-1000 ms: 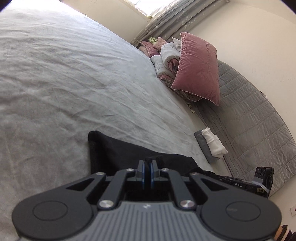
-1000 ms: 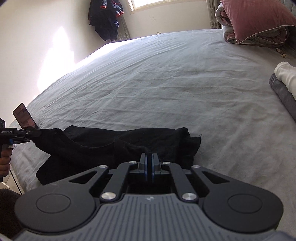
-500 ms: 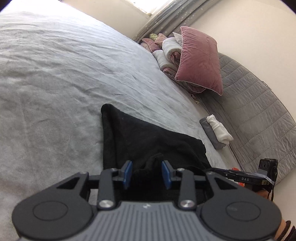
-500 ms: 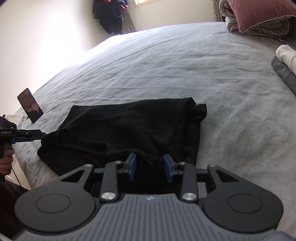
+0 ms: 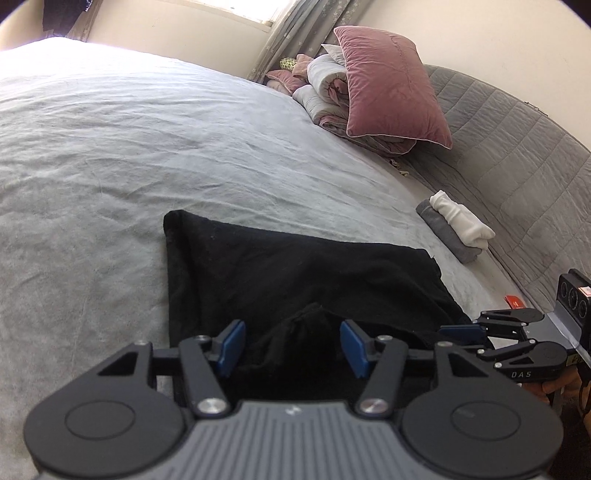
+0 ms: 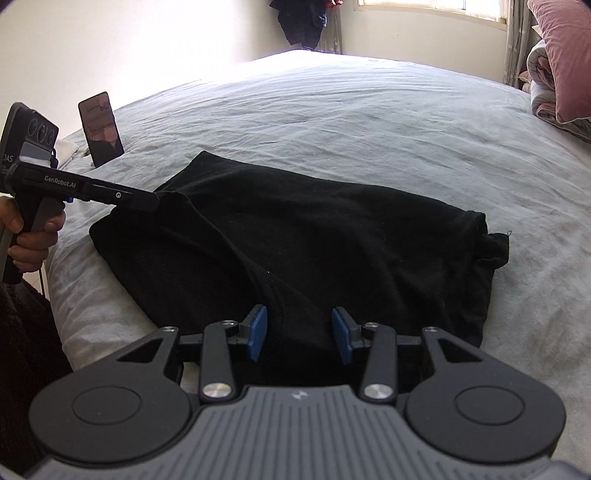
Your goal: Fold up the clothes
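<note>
A black garment (image 5: 295,273) lies folded over on the grey bed sheet (image 5: 147,147), near its front edge. My left gripper (image 5: 291,347) hovers over the garment's near edge, open, with a raised fold of cloth between the blue pads but not pressed. My right gripper (image 6: 299,332) is also open over the garment (image 6: 295,240), a seam ridge running between its pads. The right wrist view shows the left gripper (image 6: 147,201) from the side, its tip at the garment's left corner. The right gripper (image 5: 454,330) appears at the right edge of the left wrist view.
A pink pillow (image 5: 391,81) leans on rolled quilts (image 5: 325,92) against the grey quilted headboard (image 5: 517,166). A small stack of folded grey and white clothes (image 5: 458,225) lies beside it. A phone (image 6: 100,129) stands at the bed's left edge. Dark clothes (image 6: 303,18) hang on the far wall.
Both grippers were shut on the black garment and have opened, letting it go. The garment has settled flatter on the bed. Both hands sank and rolled towards level.
</note>
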### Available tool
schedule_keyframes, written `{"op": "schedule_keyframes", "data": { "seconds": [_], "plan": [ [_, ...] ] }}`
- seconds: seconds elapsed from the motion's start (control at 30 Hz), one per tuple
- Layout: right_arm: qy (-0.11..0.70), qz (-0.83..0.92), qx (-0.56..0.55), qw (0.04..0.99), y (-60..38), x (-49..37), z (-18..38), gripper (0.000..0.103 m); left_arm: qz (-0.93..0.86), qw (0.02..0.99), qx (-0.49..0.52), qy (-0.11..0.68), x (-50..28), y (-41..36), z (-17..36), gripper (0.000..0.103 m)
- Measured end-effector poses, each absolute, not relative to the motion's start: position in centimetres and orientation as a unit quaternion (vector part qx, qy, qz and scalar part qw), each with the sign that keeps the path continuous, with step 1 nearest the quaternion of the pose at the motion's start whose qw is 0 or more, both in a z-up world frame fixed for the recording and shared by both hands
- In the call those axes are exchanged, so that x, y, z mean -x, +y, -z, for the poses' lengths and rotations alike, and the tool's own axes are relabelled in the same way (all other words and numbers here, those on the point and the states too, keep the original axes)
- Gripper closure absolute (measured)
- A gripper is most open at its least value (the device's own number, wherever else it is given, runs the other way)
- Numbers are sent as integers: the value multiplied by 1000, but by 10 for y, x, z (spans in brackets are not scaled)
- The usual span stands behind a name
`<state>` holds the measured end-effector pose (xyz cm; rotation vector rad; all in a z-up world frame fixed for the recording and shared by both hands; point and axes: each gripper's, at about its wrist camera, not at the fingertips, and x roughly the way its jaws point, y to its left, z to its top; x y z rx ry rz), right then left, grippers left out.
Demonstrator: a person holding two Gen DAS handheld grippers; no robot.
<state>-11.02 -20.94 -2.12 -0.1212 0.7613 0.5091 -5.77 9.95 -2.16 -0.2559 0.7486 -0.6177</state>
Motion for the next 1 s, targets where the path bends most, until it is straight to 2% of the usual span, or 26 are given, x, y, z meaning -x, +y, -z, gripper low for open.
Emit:
{"op": "schedule_keyframes", "data": {
  "seconds": [0.07,0.1,0.13,0.17,0.23,0.57,0.67,0.7,0.73,0.77,0.8,0.83,0.87,0.9,0.93,1.0],
  "plan": [
    [357,-251,82,896,-203,114,20,77,302,880,111,350,62,95,20,72],
    [353,-255,90,896,-201,116,19,94,307,880,105,345,64,93,19,77],
    [350,-258,95,895,-200,118,19,98,315,879,98,344,67,91,19,88],
    [348,-259,91,897,-202,119,17,99,322,878,91,342,70,90,20,93],
    [343,-259,83,899,-206,122,14,100,337,874,75,340,76,87,20,95],
    [314,-268,-24,910,-246,142,-2,100,392,858,52,326,101,103,16,96],
    [338,-274,-24,900,-243,140,5,95,403,844,45,351,101,105,20,94],
    [353,-273,-13,895,-240,140,10,87,404,840,45,359,101,105,21,93],
    [371,-267,3,889,-236,139,14,86,406,836,45,366,101,106,22,90],
    [385,-266,15,884,-232,139,18,85,410,833,56,366,101,109,21,85],
    [391,-268,18,880,-231,140,19,80,415,831,71,364,101,114,19,81],
    [389,-273,13,880,-232,141,18,67,420,828,86,362,101,118,17,72],
    [386,-277,7,880,-233,143,16,59,418,830,103,355,100,123,15,61],
    [380,-278,-3,882,-236,143,14,52,414,833,120,346,100,130,12,57],
    [371,-275,-19,887,-241,143,11,52,406,837,136,340,99,135,10,53],
    [365,-254,-46,894,-251,140,8,52,374,847,157,342,93,143,10,52]
  ]
}}
